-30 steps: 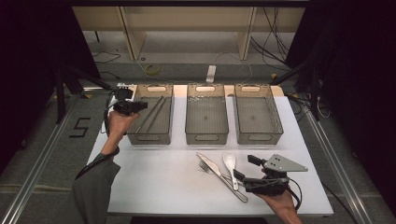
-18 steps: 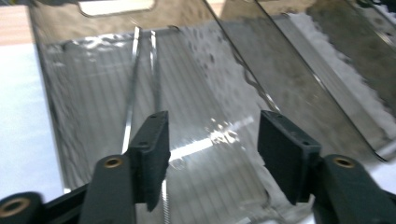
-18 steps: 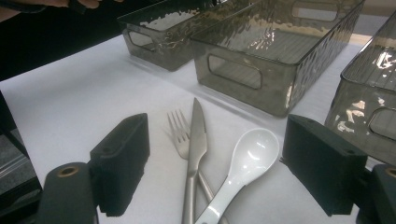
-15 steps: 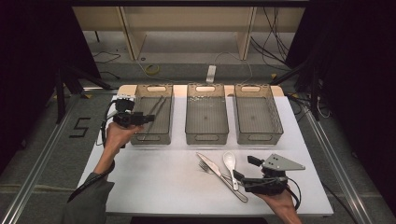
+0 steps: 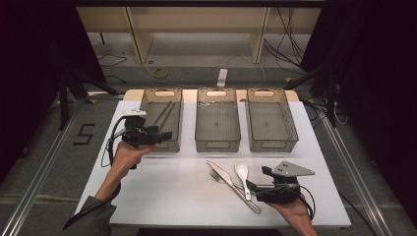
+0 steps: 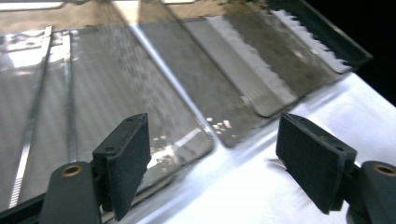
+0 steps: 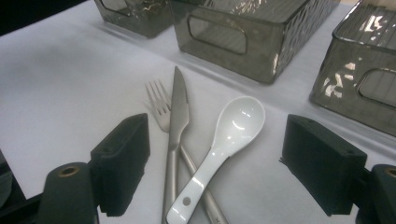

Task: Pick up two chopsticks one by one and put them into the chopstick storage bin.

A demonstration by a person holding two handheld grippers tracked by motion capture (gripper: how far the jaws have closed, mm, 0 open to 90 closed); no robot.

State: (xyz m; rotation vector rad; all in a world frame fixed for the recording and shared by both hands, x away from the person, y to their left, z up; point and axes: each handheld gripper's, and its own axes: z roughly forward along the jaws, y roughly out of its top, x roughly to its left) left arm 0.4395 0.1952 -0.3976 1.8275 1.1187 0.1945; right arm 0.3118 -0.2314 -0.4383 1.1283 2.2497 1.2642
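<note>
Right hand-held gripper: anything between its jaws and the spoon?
No. In the right gripper view, bare white table lies between the open right hand-held gripper and the spoon.

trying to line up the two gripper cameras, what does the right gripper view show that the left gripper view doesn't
Right gripper view: a knife, a fork and a white spoon crossed on the table, between its open jaws, with bin handles behind. Left gripper view: looks down into the clear bins, with two thin metal sticks lying in one; its jaws have just been opening, nothing between them. Both: bins, white table.
</note>
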